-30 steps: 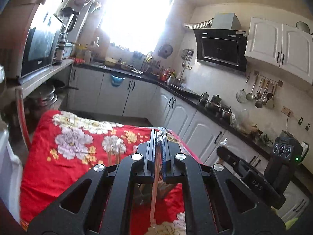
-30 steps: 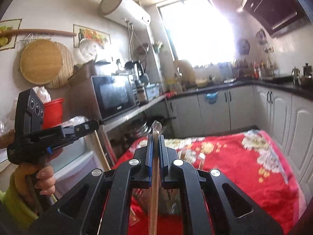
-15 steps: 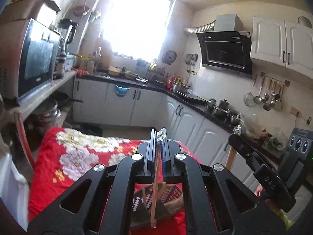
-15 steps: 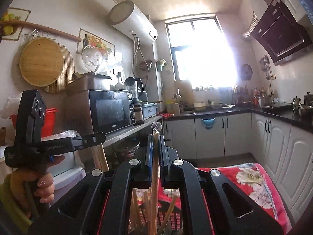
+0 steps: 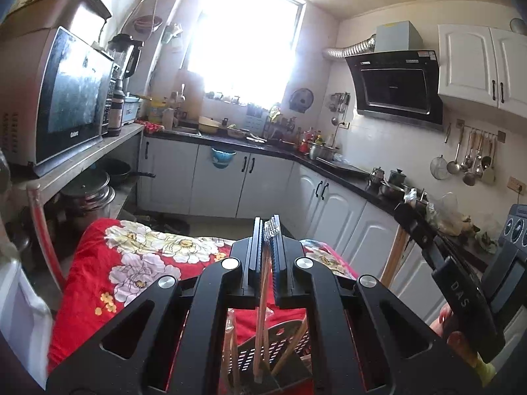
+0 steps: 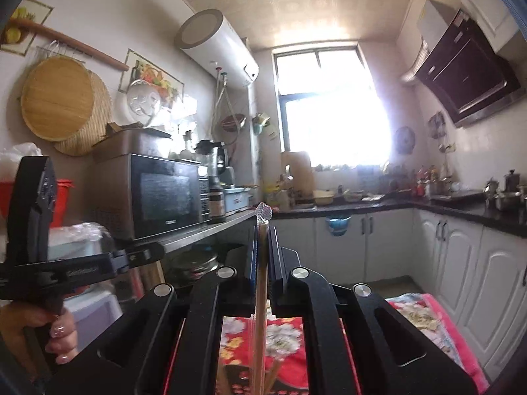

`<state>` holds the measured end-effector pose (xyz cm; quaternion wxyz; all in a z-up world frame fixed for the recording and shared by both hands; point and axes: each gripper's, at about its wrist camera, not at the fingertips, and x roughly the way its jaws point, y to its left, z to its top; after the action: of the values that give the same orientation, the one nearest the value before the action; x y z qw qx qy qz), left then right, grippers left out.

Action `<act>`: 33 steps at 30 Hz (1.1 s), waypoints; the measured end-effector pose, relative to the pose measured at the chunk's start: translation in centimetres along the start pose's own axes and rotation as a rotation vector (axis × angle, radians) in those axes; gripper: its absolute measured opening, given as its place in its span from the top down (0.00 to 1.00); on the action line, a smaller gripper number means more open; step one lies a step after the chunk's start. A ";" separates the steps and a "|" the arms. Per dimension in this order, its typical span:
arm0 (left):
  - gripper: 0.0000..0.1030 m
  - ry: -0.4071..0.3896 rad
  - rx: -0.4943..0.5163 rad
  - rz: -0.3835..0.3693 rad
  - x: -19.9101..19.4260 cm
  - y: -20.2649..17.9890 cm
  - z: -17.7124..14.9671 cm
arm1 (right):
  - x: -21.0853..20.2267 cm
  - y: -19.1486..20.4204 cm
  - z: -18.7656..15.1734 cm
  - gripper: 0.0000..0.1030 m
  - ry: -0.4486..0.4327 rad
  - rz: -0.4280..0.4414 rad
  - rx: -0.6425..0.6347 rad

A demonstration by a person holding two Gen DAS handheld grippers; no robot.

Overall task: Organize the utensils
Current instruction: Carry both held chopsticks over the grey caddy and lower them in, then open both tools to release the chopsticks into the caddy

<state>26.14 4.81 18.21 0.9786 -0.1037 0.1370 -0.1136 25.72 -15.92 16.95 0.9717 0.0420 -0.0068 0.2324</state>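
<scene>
- While your left gripper (image 5: 267,230) pinches one wrapped chopstick (image 5: 262,312), it hangs over the holder (image 5: 263,342).
- Your right gripper (image 6: 262,240) pinches another chopstick (image 6: 261,296) too.

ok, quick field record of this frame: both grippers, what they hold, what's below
left gripper: shut on wrapped chopsticks, lower end hanging over the holder
right gripper: shut on a second wrapped pair, held upright
holder: perforated, dark, on the table, loose chopsticks already inside
table cover: red floral cloth
setting: kitchen, microwave on a shelf
</scene>
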 end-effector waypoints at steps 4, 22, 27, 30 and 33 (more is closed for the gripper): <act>0.98 0.001 -0.006 0.015 0.6 0.3 -1.1 | 0.9 -0.6 -1.4 0.94 -0.008 -0.034 0.005; 0.98 0.095 -0.041 0.003 4.0 1.4 -6.1 | 2.5 -1.3 -8.2 0.94 0.013 -0.099 0.021; 0.98 0.109 -0.045 0.001 4.1 1.6 -6.7 | 1.9 -1.7 -9.0 0.79 0.056 -0.096 0.042; 0.98 0.115 -0.047 -0.001 4.0 1.6 -6.9 | 1.3 -2.0 -9.2 0.79 0.076 -0.093 0.056; 0.98 0.124 -0.047 -0.003 3.7 1.6 -7.1 | 0.6 -2.1 -9.1 0.70 0.089 -0.084 0.069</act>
<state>27.85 4.23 10.25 0.9653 -0.1198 0.1996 -0.1182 27.16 -16.76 7.70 0.9779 0.0656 0.0461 0.1929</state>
